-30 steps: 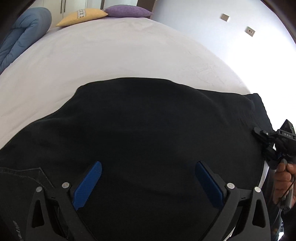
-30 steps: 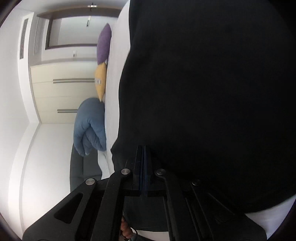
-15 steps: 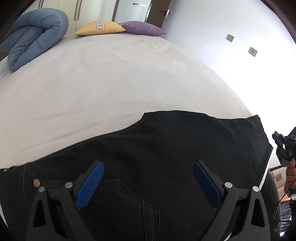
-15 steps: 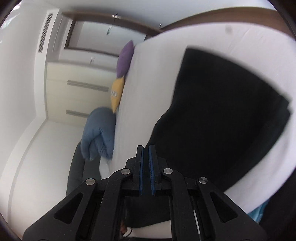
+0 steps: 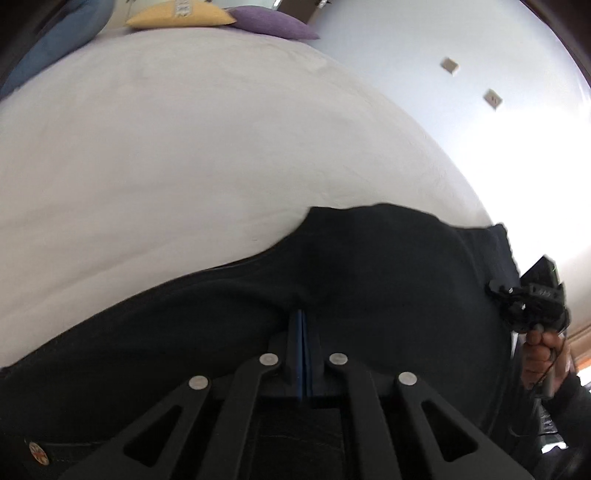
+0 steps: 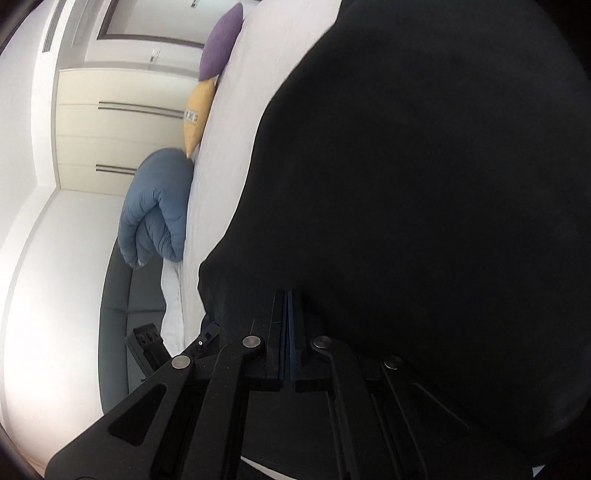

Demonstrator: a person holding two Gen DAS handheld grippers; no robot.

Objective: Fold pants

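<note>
Pants [image 5: 369,295] black, plain. Bed [image 5: 184,147] white. Pillows at 12 o'clock: one yellow [image 5: 181,16] with a patterned band, one purple [image 5: 273,24]. Duvet [image 6: 159,206] blue. Pads [image 5: 295,343] blue on black gripper frames. Wardrobe [image 6: 110,129] cream.

Pants [image 5: 369,295]: black matt cloth, stitched denim near a metal rivet [image 5: 38,451]. Bed sheet [image 5: 184,147] beyond the jaws: white, smooth matt fabric. Left gripper [image 5: 302,325]: matt black plastic, blue pads, shiny metal pins. Duvet [image 6: 159,206]: blue puffy cloth.
</note>
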